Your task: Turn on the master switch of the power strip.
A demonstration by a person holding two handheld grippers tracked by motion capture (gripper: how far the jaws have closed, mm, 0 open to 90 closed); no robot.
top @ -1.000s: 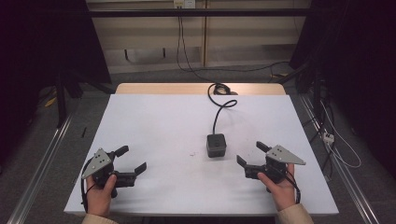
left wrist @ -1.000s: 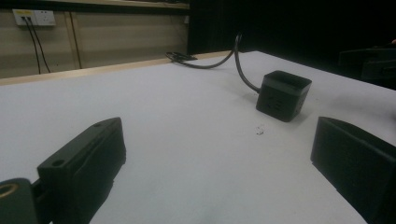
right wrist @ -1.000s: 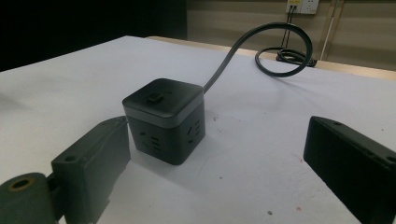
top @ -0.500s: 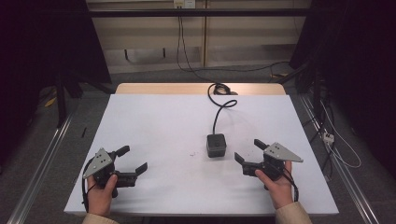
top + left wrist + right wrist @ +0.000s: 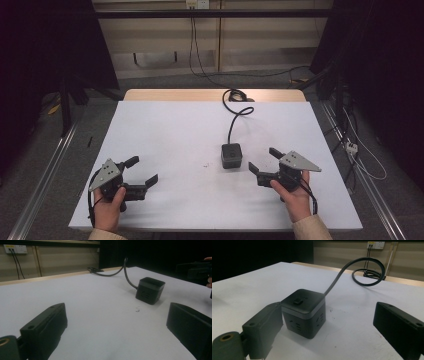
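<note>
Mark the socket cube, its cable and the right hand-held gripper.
socket cube [image 5: 303,312]: right gripper view, front corner below the top.
cable [image 5: 231,125]: high view, straight run behind the cube.
right hand-held gripper [image 5: 264,164]: high view, midway between its fingertips.

Socket cube [image 5: 231,155]: black, pale grey band under top
Cube's cable [image 5: 234,113]: black
Table [image 5: 180,135]: plain white top, light wood far edge
Left gripper [image 5: 141,173]: black jaws, grey plate
Right gripper [image 5: 263,164]: black jaws, grey plate
Sleeves [image 5: 311,230]: beige
</note>
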